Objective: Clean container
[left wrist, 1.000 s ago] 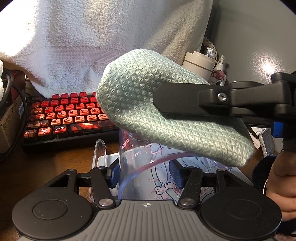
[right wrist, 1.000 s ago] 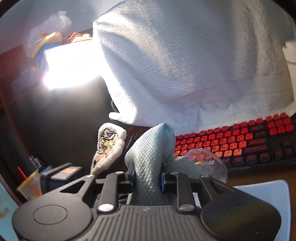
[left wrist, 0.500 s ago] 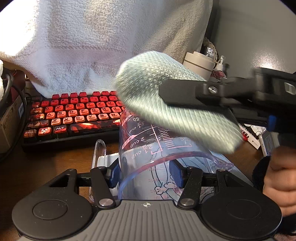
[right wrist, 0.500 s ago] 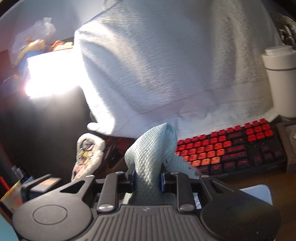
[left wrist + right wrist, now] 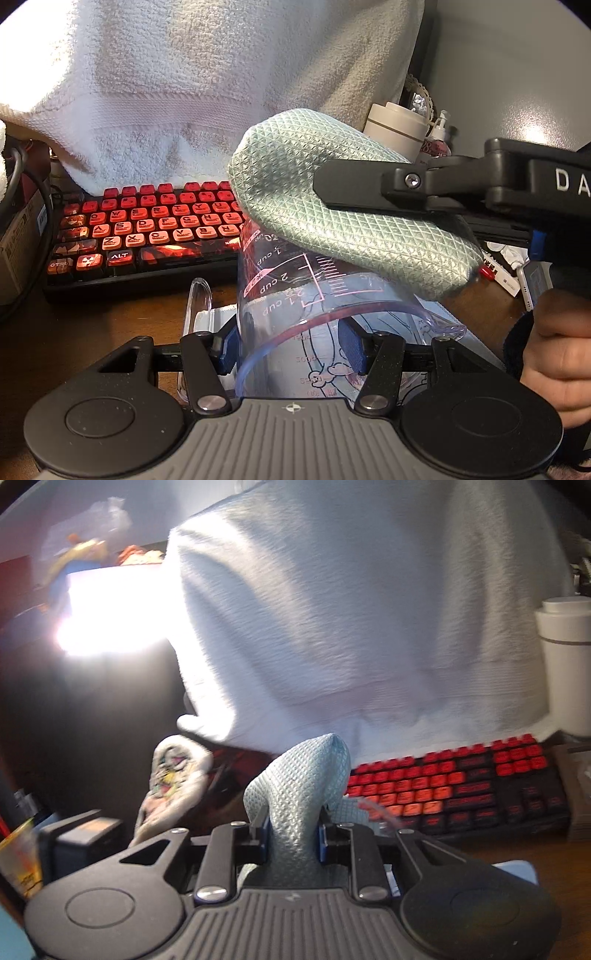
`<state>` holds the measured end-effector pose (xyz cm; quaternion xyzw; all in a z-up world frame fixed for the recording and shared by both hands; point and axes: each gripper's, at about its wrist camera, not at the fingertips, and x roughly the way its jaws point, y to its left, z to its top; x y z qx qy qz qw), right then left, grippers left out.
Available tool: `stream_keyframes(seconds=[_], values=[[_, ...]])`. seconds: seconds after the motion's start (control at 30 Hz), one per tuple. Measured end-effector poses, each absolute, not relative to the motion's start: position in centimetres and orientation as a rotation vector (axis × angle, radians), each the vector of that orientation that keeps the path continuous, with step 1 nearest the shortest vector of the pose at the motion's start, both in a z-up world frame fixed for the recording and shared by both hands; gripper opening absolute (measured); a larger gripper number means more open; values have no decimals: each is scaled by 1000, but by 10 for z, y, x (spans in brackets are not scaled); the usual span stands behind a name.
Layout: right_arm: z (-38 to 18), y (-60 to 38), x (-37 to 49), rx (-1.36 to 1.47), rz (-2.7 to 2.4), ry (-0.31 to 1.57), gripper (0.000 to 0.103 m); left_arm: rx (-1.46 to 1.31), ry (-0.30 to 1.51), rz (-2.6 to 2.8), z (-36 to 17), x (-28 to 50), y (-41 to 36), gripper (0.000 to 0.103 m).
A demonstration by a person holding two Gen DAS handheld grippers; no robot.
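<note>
Gripping the clear measuring cup (image 5: 295,306) by its wall, my left tongs (image 5: 291,347) hold it tilted over the bench (image 5: 92,332), just in front of the red keyboard (image 5: 147,229). My right tongs (image 5: 291,836) are clenched on the pale green cloth (image 5: 332,214), which presses against the cup's upper side.

White towel (image 5: 192,85) draped behind red keyboard (image 5: 147,229) on wooden desk (image 5: 92,325)
</note>
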<state>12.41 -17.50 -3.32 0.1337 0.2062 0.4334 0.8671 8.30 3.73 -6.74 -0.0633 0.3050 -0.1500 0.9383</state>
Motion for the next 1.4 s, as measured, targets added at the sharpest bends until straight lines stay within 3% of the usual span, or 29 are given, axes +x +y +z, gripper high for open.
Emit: stream_keyframes(seconds=[1.1, 1.4], values=[[-33, -169, 110, 224, 1128, 443, 26, -126, 620, -305, -67, 80, 30, 54], [-32, -172, 117, 239, 1007, 428, 22, -115, 609, -301, -67, 82, 29, 54]])
